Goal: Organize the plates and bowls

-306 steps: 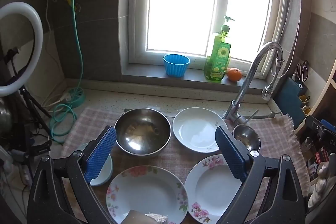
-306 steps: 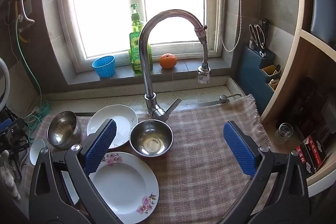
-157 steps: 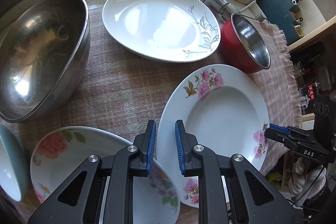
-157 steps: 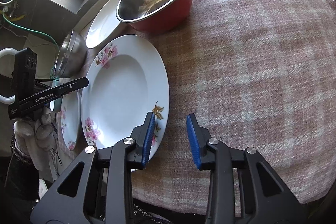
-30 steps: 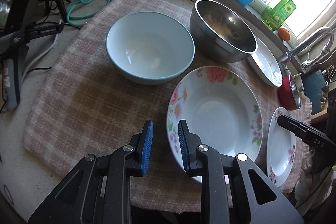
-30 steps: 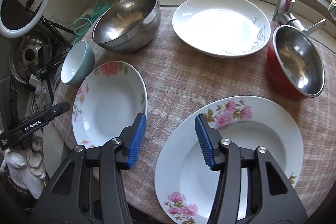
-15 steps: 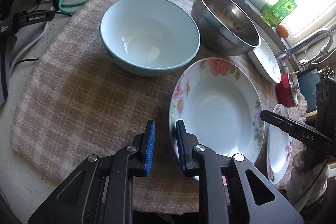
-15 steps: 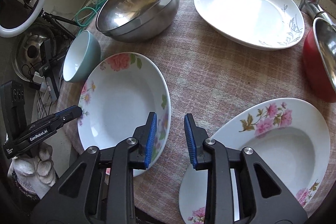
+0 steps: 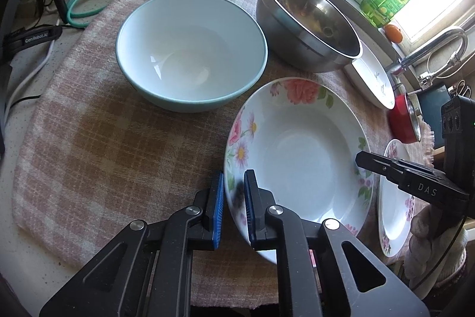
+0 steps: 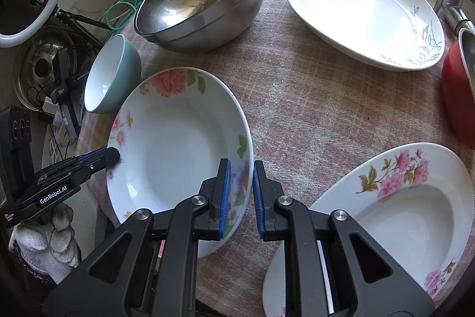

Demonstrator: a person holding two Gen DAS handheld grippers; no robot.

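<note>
While both sets of jaws are closing on opposite rims | rose plate (image 9: 299,150) sits lower centre, between left gripper (image 9: 233,207) and right gripper (image 10: 240,195) | pads narrowed onto rim | plate to be lifted level, evenly, clear of teal bowl (image 9: 190,49).

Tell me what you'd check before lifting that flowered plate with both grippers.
1. Left gripper straddles the rose plate rim, jaws closing on it: ok.
2. Right gripper straddles the opposite rim, jaws closing on it: ok.
3. Both grips firm enough to lift: cannot tell.
4. Rose plate empty: ok.
5. Rose plate clear of the teal bowl: cannot tell, they sit very close.
6. Pink-flower plate empty, if stacking there: ok.
</note>
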